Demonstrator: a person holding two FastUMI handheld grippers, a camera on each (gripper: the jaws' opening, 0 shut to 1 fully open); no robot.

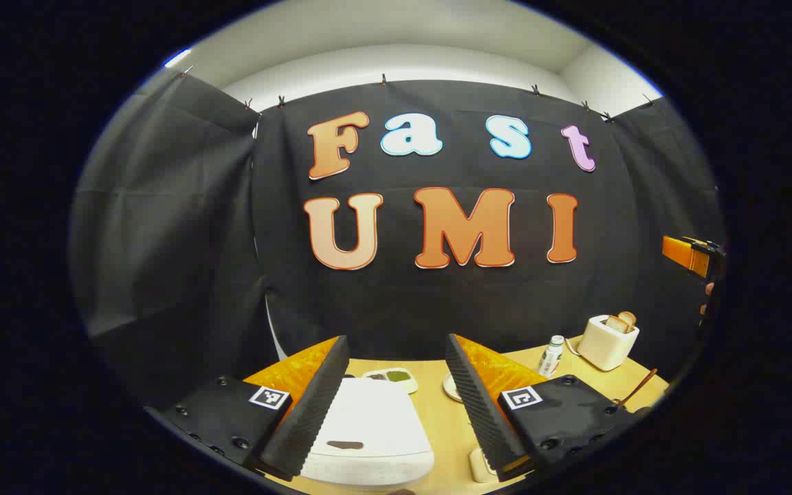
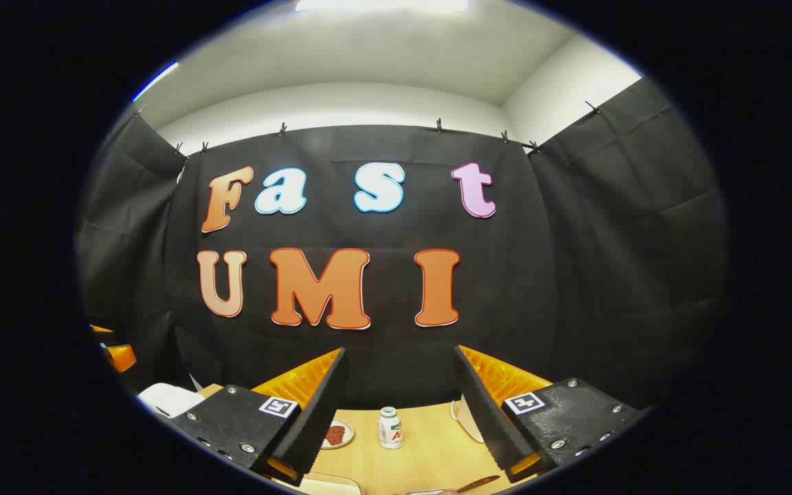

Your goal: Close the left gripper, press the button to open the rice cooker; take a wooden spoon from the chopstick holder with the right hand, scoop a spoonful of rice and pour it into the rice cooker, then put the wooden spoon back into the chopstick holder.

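The white rice cooker [image 1: 368, 426] sits low between the fingers of my left gripper [image 1: 397, 344], lid down, with a dark oval button [image 1: 344, 445] near its front. The left gripper stands open above it, holding nothing. A thin wooden handle [image 1: 638, 386] rises at the right, its base hidden behind the gripper body. My right gripper [image 2: 401, 354] is open and holds nothing, raised over the table; it appears as an orange block [image 1: 691, 256] far right. The rice cooker [image 2: 168, 399] also lies at the lower left. A brown wooden tip [image 2: 478, 483] pokes in at the bottom.
On the wooden table [image 1: 447, 433] stand a white toaster [image 1: 608, 342] with toast, a small bottle [image 1: 551, 355], a small plate [image 1: 451, 386] and a tray with green filling [image 1: 393, 377]. Ahead of the right gripper are the bottle [image 2: 388, 427] and a plate with something brown [image 2: 336, 434].
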